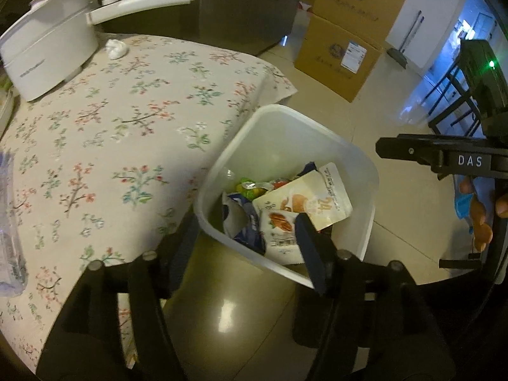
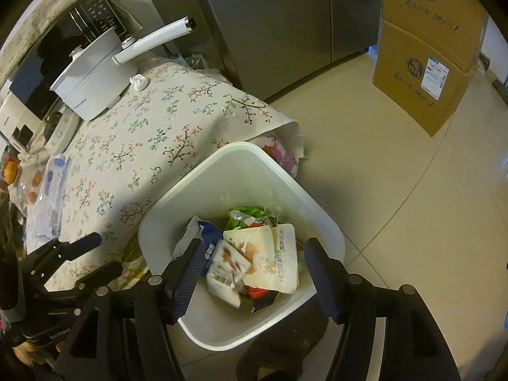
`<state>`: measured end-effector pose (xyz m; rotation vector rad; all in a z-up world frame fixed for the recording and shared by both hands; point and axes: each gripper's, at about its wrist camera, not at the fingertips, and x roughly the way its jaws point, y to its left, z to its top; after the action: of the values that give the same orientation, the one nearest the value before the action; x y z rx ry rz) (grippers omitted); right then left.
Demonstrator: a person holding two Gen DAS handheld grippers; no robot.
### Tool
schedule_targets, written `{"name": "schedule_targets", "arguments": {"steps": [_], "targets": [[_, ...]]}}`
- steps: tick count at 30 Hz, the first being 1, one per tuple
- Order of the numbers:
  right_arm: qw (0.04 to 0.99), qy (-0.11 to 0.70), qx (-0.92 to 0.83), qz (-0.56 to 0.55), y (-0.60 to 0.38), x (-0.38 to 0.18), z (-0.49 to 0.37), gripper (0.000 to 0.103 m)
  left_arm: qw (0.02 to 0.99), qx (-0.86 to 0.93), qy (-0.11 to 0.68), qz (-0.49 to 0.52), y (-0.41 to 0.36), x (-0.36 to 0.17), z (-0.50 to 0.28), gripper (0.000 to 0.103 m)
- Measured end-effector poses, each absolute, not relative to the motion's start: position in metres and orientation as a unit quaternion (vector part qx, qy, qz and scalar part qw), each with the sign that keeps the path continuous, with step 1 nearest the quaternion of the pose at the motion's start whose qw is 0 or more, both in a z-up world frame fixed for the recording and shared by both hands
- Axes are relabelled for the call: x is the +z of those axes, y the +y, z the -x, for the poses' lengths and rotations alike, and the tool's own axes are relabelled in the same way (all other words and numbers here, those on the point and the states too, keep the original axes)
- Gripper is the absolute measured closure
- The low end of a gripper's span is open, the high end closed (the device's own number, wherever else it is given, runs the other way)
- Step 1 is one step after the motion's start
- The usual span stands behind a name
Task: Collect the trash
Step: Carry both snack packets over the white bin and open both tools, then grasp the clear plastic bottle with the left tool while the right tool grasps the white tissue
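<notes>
Both grippers held wide open and empty over the bin.

The right gripper (image 2: 254,273) is spread above the wrappers (image 2: 266,257) lying in the white bin (image 2: 241,158); the left gripper (image 1: 247,241) is spread at its near rim. The bin stands on the floor just right of the table (image 1: 127,120), where a crumpled tissue (image 1: 116,48) lies at the far edge beside the pot (image 1: 47,54).

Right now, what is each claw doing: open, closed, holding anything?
Left claw: open, empty, above the bin.
Right claw: open, empty, a wrapper blurred between its fingers.
</notes>
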<state>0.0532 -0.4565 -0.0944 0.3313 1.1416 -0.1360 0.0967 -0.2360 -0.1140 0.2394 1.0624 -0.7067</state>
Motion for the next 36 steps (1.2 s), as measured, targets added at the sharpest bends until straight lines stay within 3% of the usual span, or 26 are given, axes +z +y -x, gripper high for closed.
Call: {"name": "schedule_targets", "arguments": {"steps": [9,27,36], "targets": [[0.833,0.535,-0.056,-0.131,-0.436,-0.088,-0.061,0.032,0.811,-0.295,0.493,-0.109,-0.209,-0.105,-0.102,0.021],[0.85,0.521,-0.023,-0.074,-0.366,-0.072,-0.105,0.023,0.84,-0.18,0.504,-0.094,-0.106,-0.085,-0.146,0.02],[0.872,0.487,0.023,-0.046,-0.321,-0.068,-0.191,0.023,0.856,-0.096,0.506,-0.052,-0.02,-0.078,-0.209,0.02]]}}
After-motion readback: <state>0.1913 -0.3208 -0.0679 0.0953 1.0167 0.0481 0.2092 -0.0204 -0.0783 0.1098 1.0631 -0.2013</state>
